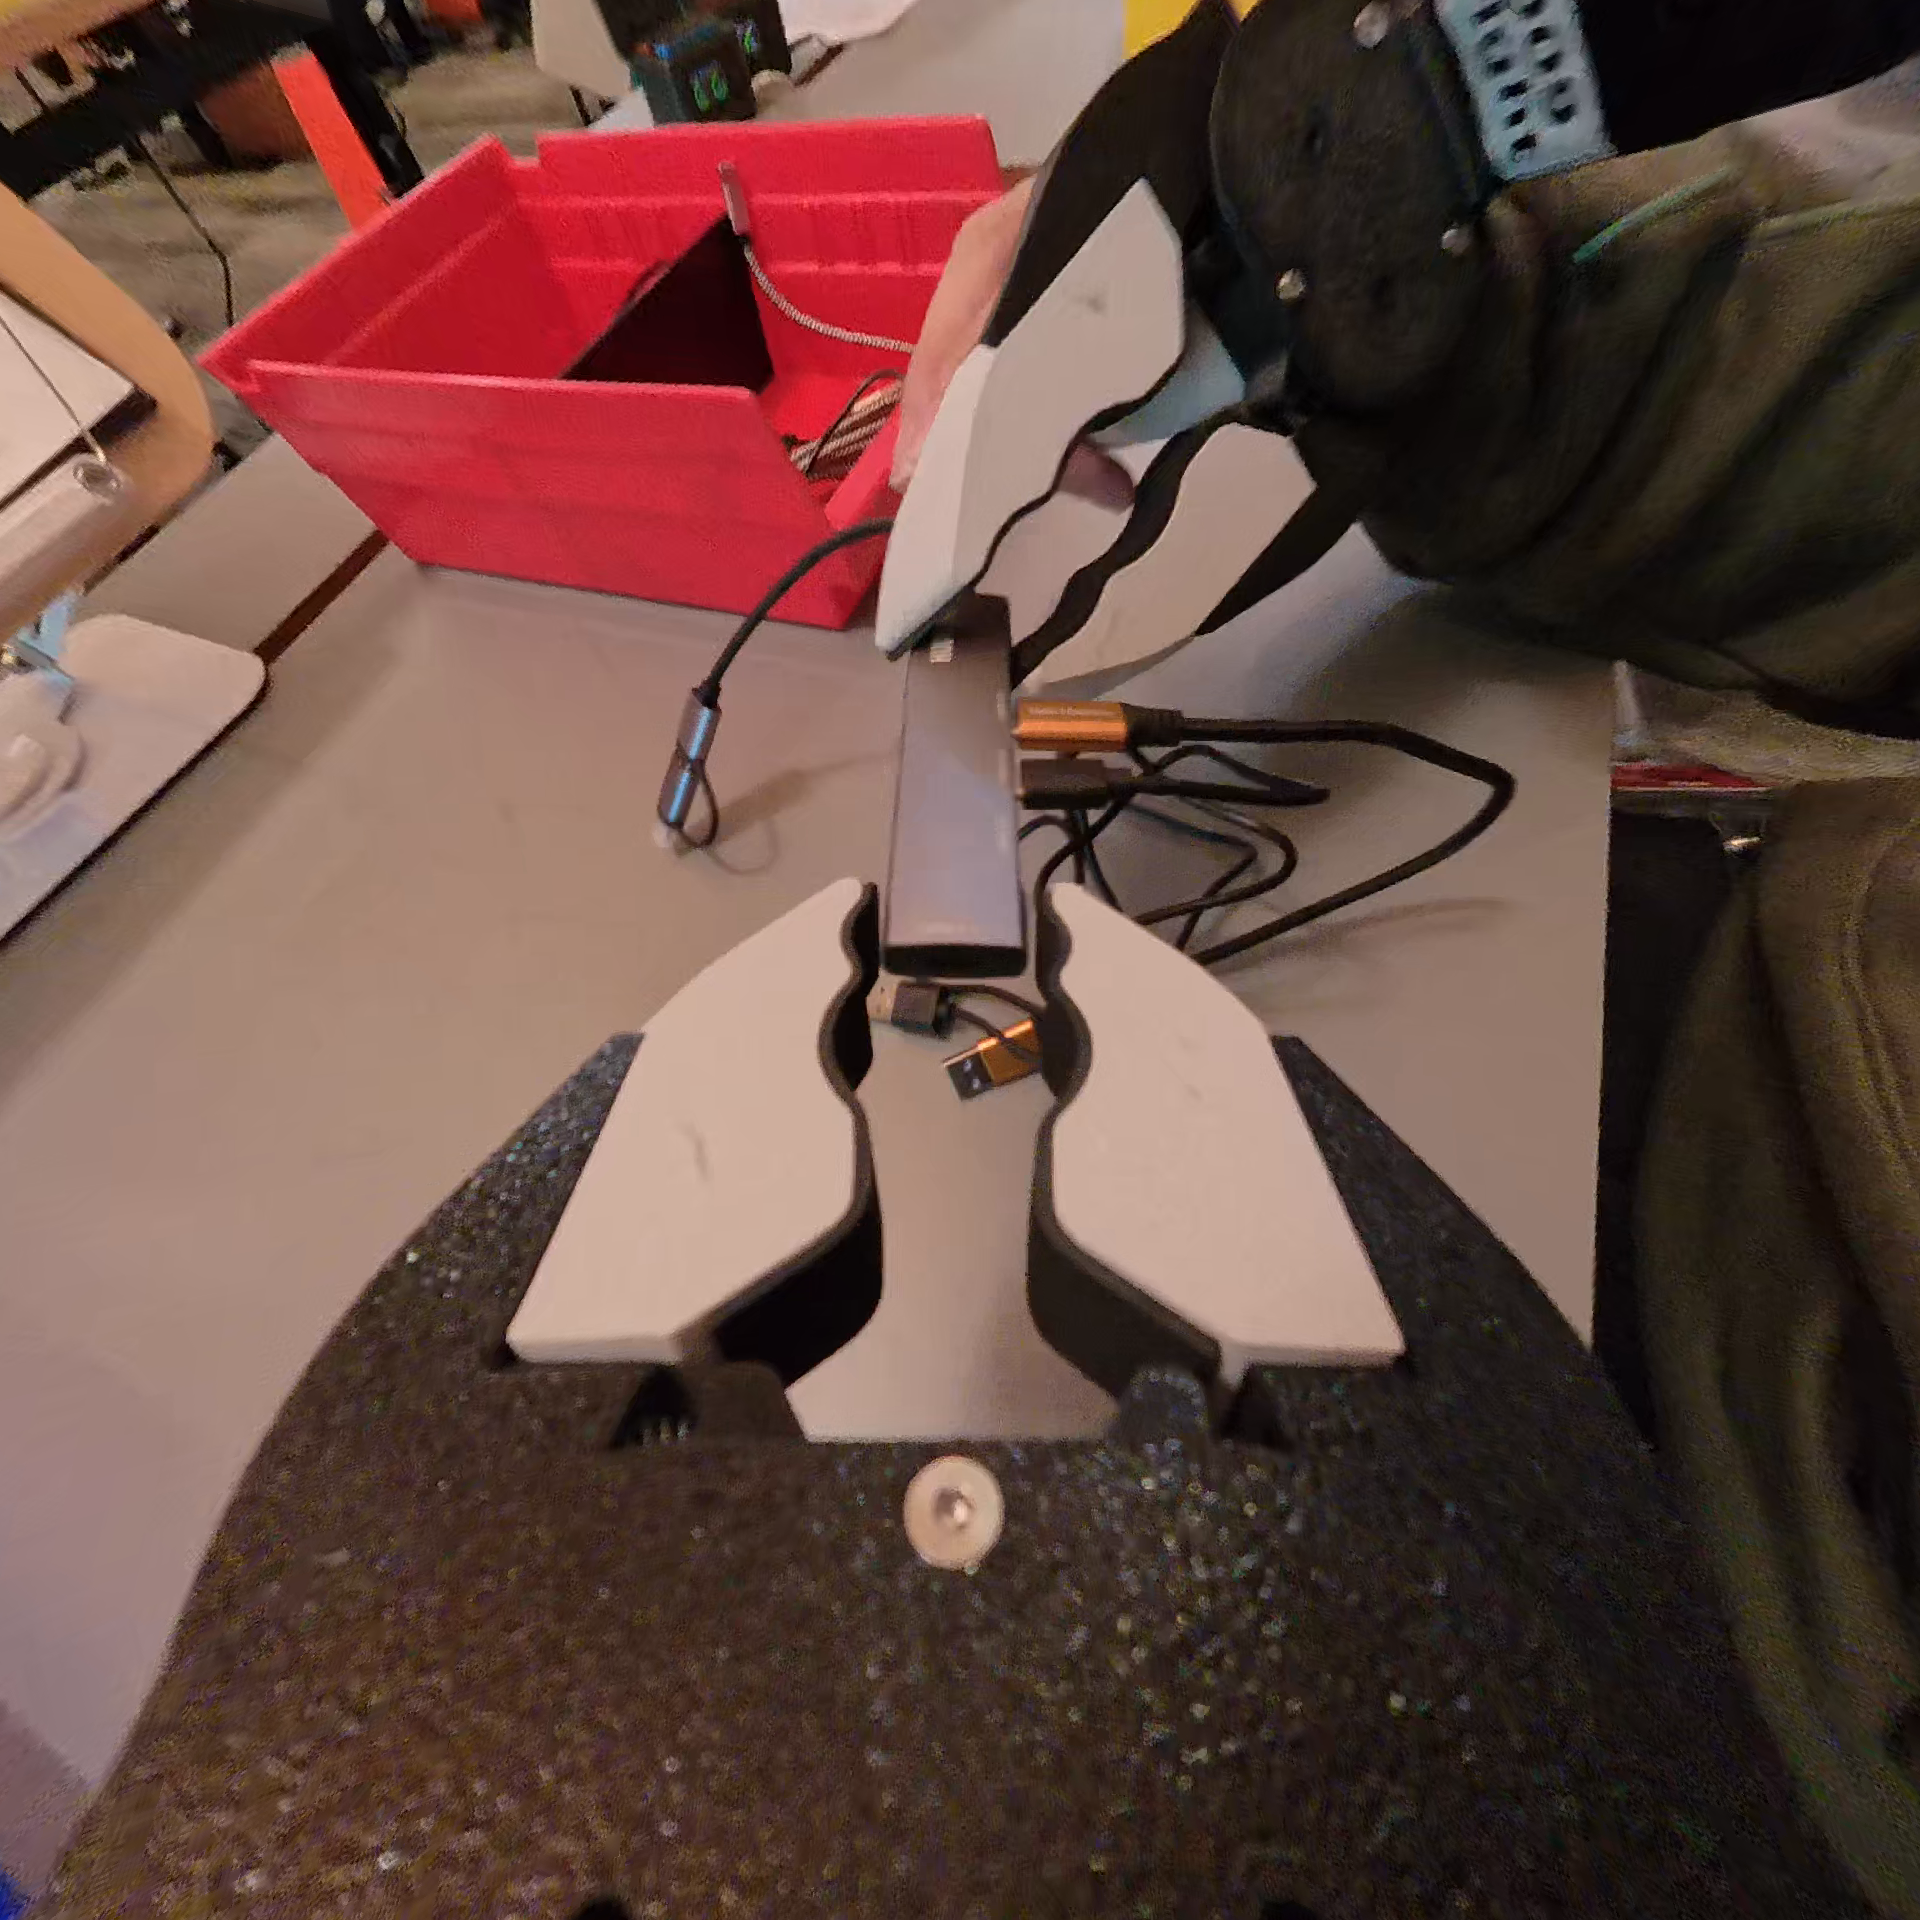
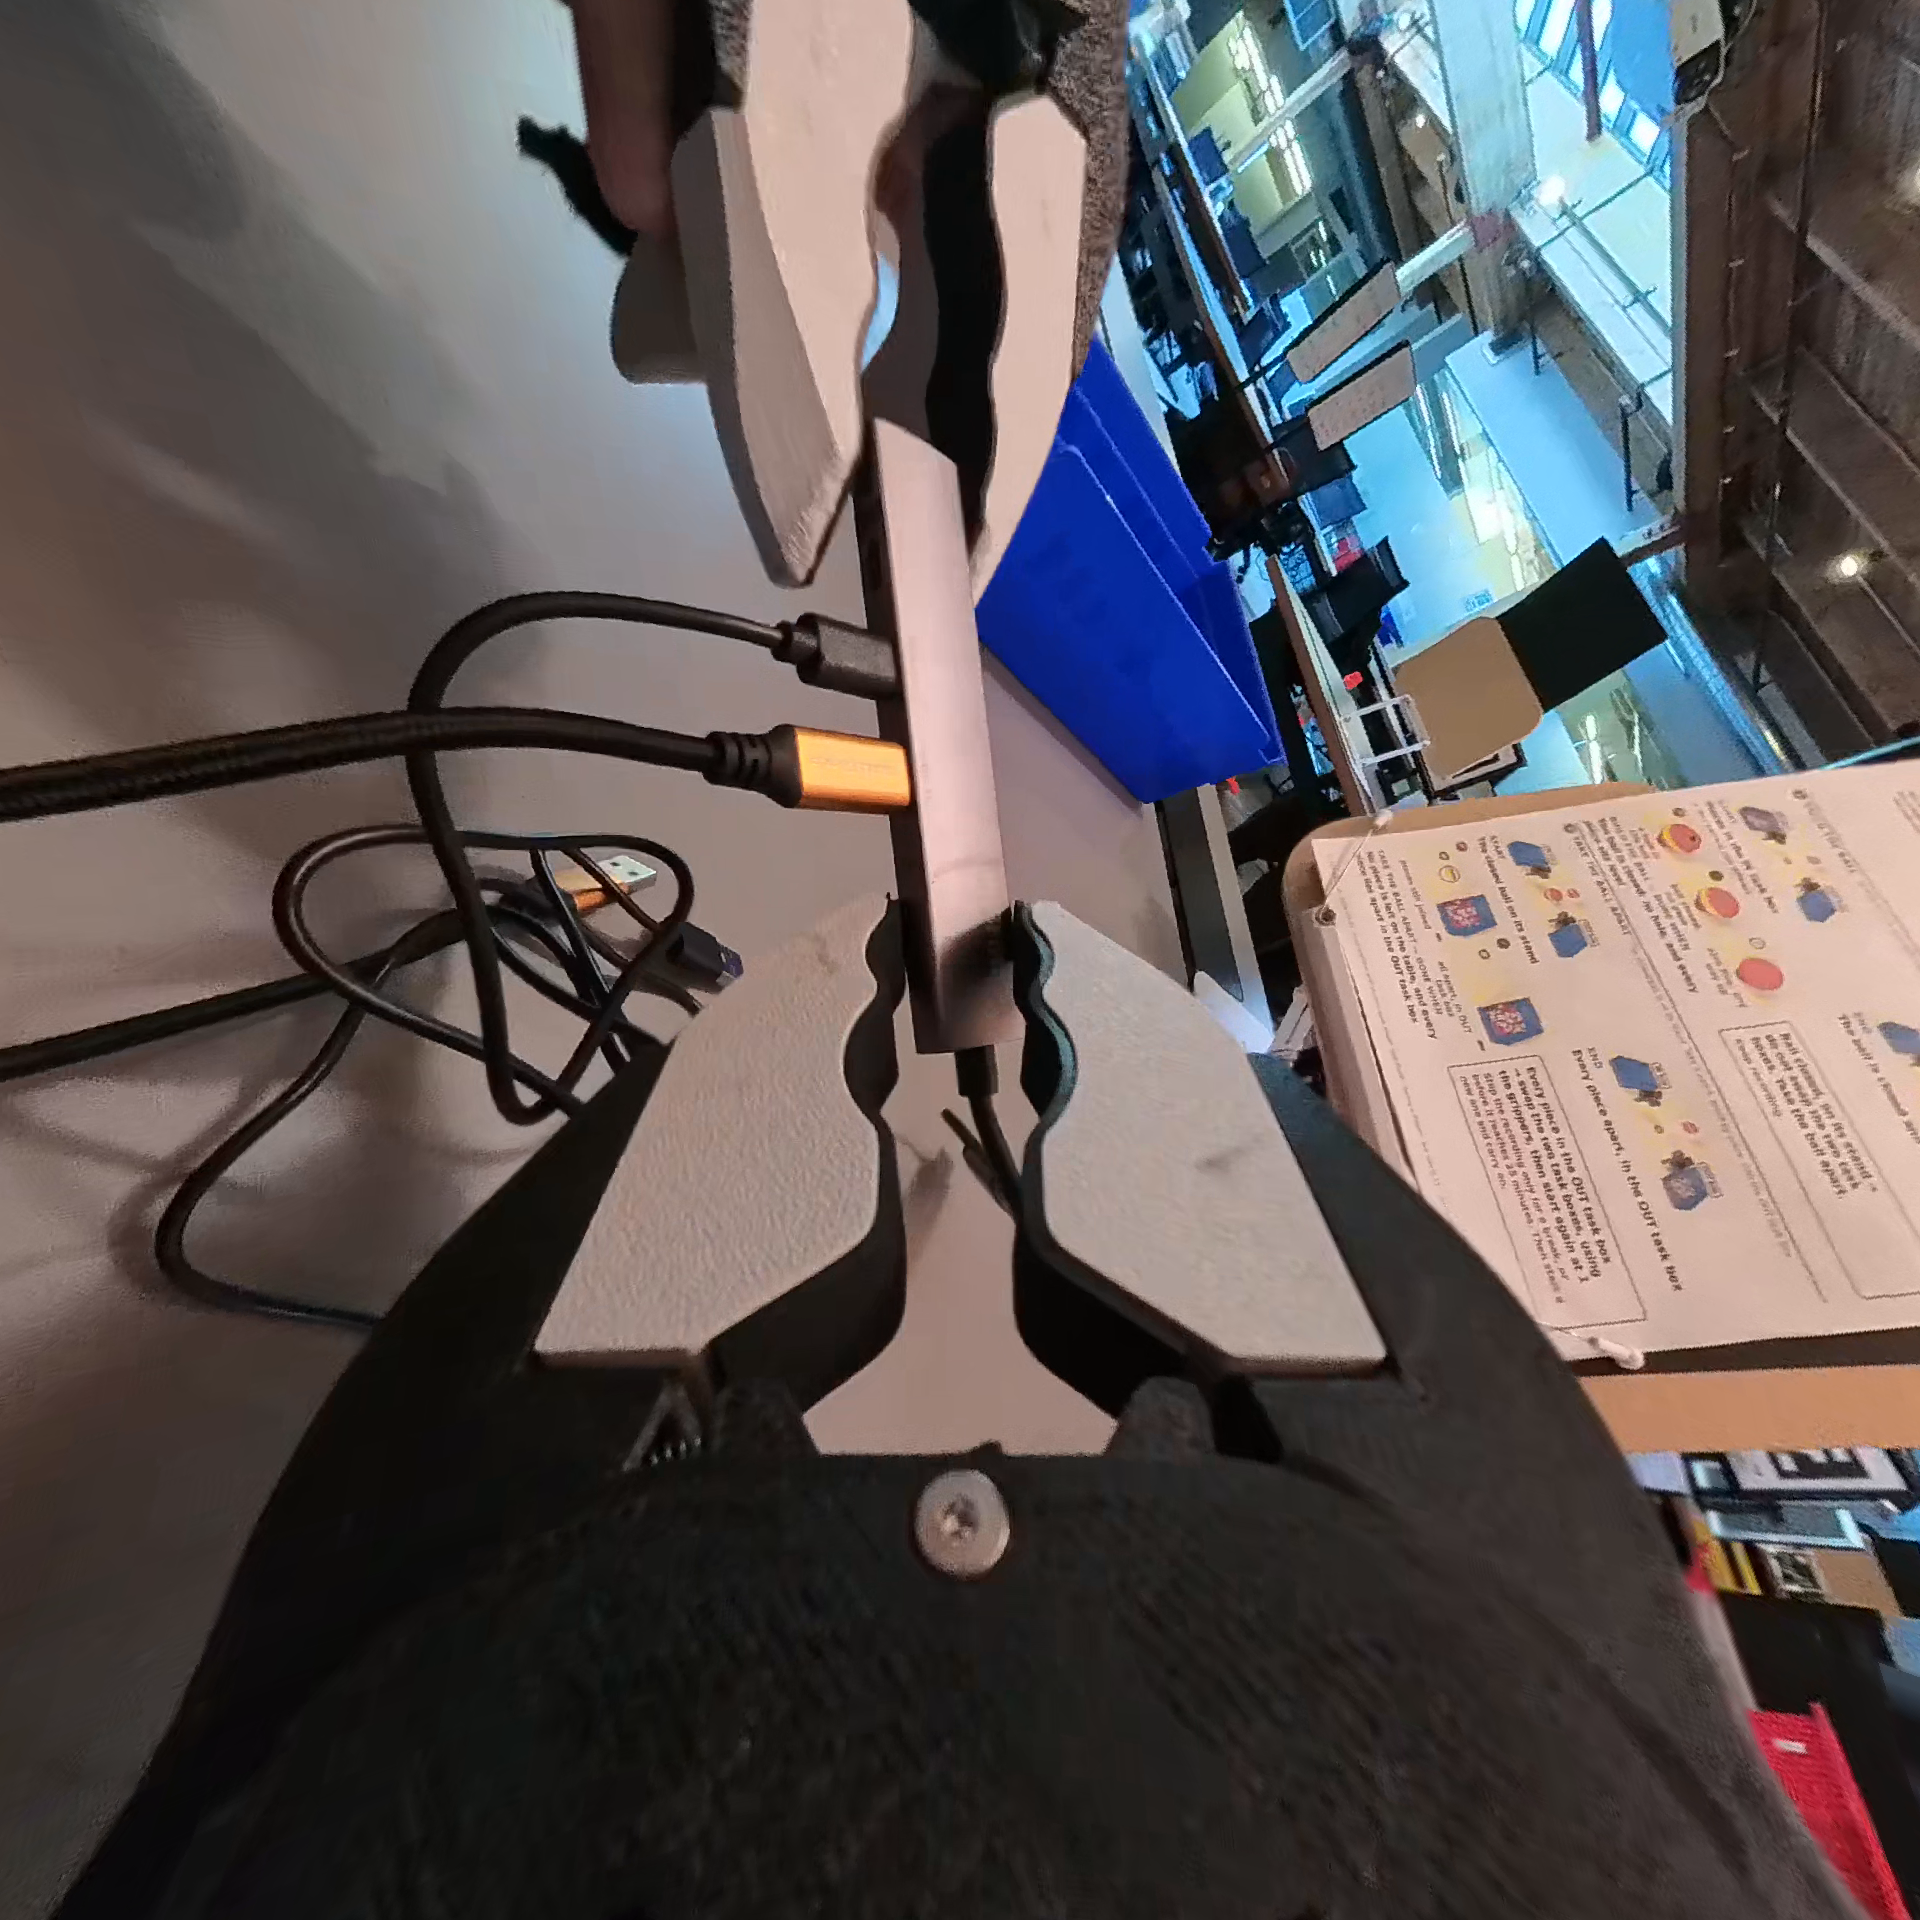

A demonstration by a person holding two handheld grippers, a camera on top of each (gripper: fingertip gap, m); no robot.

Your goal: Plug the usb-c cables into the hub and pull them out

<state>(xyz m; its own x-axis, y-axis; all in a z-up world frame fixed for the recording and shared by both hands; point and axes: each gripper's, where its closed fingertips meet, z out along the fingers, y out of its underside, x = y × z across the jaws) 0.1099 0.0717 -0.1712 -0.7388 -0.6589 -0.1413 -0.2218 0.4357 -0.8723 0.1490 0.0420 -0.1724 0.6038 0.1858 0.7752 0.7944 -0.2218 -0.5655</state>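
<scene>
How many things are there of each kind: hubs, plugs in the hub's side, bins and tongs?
Hub: 1
Plugs in its side, one orange and one black: 2
Bins, one red and one blue: 2
Tongs, left and right: 2
Total: 7

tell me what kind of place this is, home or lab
Most likely a lab or workshop, not a home: a red bin and blue bin sit on the grey worktable, an instruction sheet lies alongside, and rows of workbenches stretch behind.
</scene>
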